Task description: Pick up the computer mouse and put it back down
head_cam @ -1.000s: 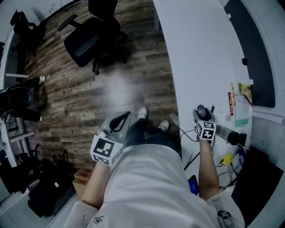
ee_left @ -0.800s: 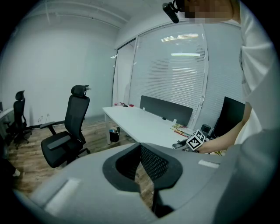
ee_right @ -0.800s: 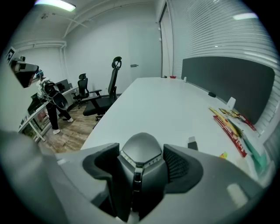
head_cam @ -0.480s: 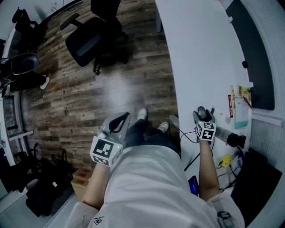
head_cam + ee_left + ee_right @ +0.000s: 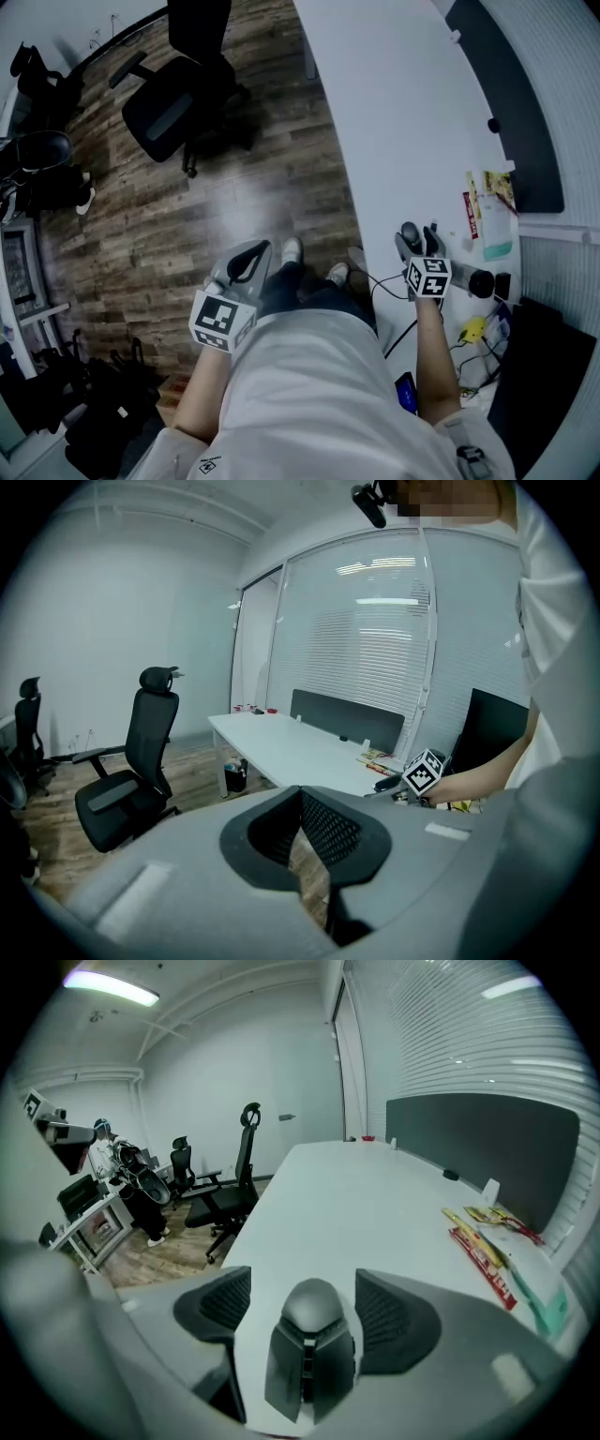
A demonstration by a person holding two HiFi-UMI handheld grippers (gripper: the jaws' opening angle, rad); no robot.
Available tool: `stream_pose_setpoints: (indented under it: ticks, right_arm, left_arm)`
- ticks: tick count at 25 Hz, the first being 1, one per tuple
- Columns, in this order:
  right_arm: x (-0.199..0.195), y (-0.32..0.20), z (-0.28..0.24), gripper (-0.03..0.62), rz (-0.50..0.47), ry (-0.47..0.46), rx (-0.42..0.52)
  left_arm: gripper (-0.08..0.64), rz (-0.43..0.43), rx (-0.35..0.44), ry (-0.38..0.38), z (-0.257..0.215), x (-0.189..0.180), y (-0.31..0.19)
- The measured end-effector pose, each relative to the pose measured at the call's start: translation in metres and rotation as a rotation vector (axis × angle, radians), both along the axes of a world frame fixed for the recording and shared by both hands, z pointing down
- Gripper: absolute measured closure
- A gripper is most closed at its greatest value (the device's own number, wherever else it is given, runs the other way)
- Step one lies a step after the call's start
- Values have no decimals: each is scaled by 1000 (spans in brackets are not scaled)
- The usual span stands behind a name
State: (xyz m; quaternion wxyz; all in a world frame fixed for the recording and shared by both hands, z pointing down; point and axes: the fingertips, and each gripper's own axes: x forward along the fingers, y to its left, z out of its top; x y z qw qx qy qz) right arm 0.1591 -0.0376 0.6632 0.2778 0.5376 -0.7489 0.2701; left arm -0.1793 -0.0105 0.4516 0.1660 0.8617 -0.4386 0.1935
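White desk (image 5: 356, 1204) under the computer mouse (image 5: 309, 1358), loose between your right gripper's (image 5: 302, 1302) jaws, just spread wider, neither pad touching.

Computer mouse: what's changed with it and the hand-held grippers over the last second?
The right hand-held gripper has just been opening its jaws. They now stand apart on either side of the computer mouse, pads clear of it, so it has been let go and lies on the white table. The left hand-held gripper stayed shut and empty beside the table.
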Motion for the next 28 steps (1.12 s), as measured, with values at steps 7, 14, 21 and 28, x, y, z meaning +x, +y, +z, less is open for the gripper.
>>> stream_pose_setpoints:
  ticks: [7,14,21,28]
  right_arm:
    - [-5,-1,-59,253,28,-38,103]
    - [1,11,-122,362,85,-33,228]
    - [7,35,-174,479,126,-10,322]
    - [8,63,-216,546,155,4,379]
  left_arm:
    - [551,96,24,20,-6,25,-16]
    - [551,214,44,60,-14,63,-31]
    - [551,334,63,102,-18,105,-41]
    - [551,462,75,142,-25,148,-43]
